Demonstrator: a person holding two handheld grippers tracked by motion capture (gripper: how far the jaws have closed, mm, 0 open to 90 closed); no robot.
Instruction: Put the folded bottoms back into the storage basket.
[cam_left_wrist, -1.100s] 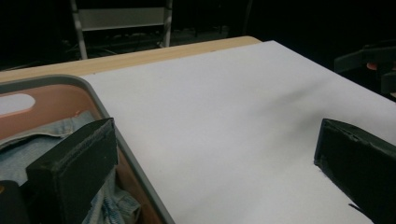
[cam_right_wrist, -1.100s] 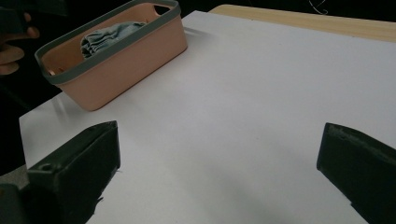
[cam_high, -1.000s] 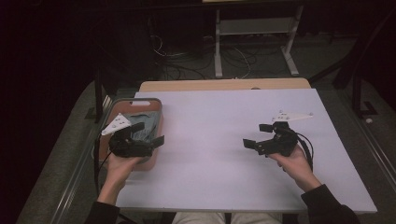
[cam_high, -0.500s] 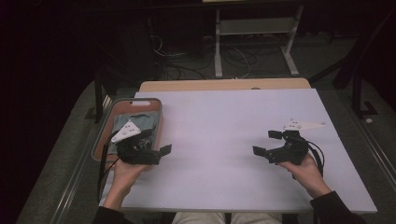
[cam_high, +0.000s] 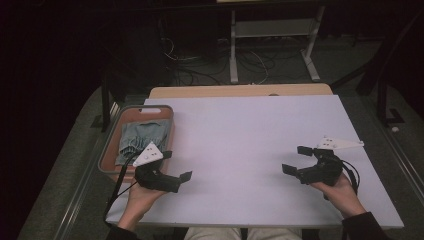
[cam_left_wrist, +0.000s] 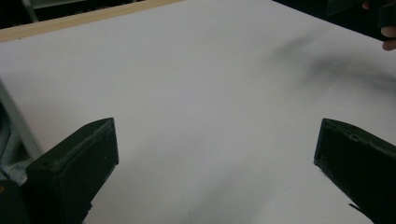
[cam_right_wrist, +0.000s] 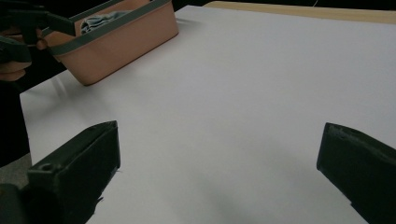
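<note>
You hold your left tool (cam_high: 176, 165) released, jaws spread, just beside the pink basket (cam_high: 111, 161) where the grey-blue cloth (cam_high: 141, 138) lies, probably folded, while your right tool (cam_high: 301, 160), equally released, waits well apart over the bare white tabletop (cam_high: 240, 140), leaving room to work.

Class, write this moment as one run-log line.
left gripper: open, empty | right gripper: open, empty | grey cloth: in basket

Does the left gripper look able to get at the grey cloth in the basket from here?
Probably yes. The left gripper is open and empty, right beside the basket, whose top is open, and nothing covers the grey cloth.
</note>
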